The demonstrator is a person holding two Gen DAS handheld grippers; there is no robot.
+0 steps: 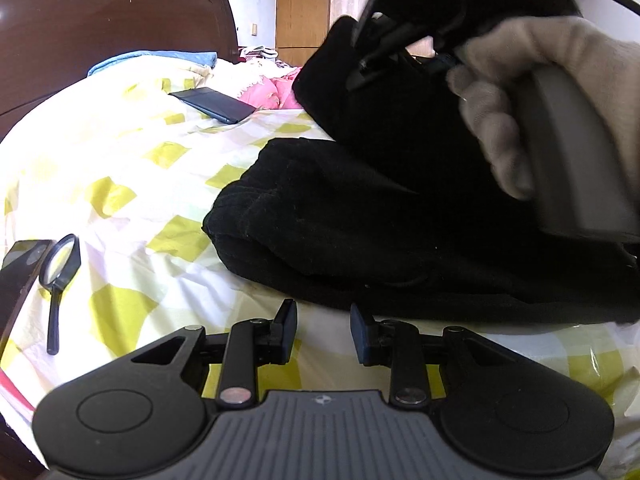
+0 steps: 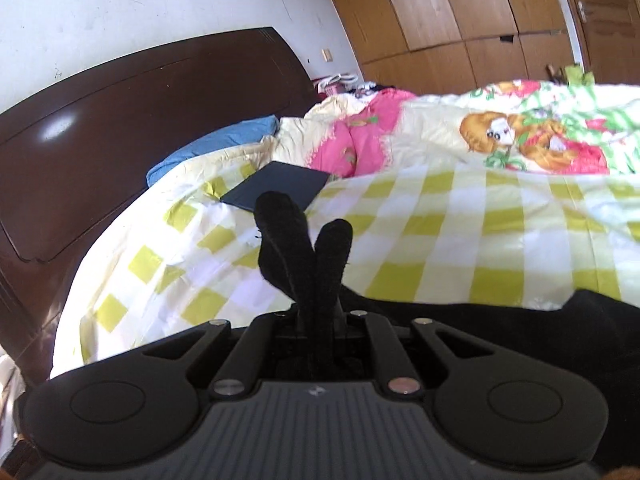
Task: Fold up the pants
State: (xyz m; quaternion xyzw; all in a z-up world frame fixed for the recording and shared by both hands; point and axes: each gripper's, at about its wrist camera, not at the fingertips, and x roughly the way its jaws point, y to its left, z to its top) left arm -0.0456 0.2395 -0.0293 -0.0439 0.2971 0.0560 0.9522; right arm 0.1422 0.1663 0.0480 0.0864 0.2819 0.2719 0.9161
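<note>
The black pants point(image 1: 360, 232) lie partly folded on the yellow-checked bed sheet point(image 1: 132, 184). My left gripper point(image 1: 323, 330) is open and empty, low over the sheet just in front of the pants' near edge. My right gripper point(image 2: 316, 320) is shut on a bunched fold of the black pants point(image 2: 304, 248), which sticks up between the jaws. In the left wrist view the right gripper point(image 1: 360, 68), held by a gloved hand point(image 1: 532, 92), lifts part of the pants above the folded stack.
A dark flat case point(image 1: 214, 104) lies on the sheet toward the headboard point(image 1: 100, 32). A magnifying glass point(image 1: 60, 276) lies at the left, by the bed's edge. A pink and floral quilt point(image 2: 500, 136) is bunched at the far side. Wooden wardrobes point(image 2: 460, 12) stand behind.
</note>
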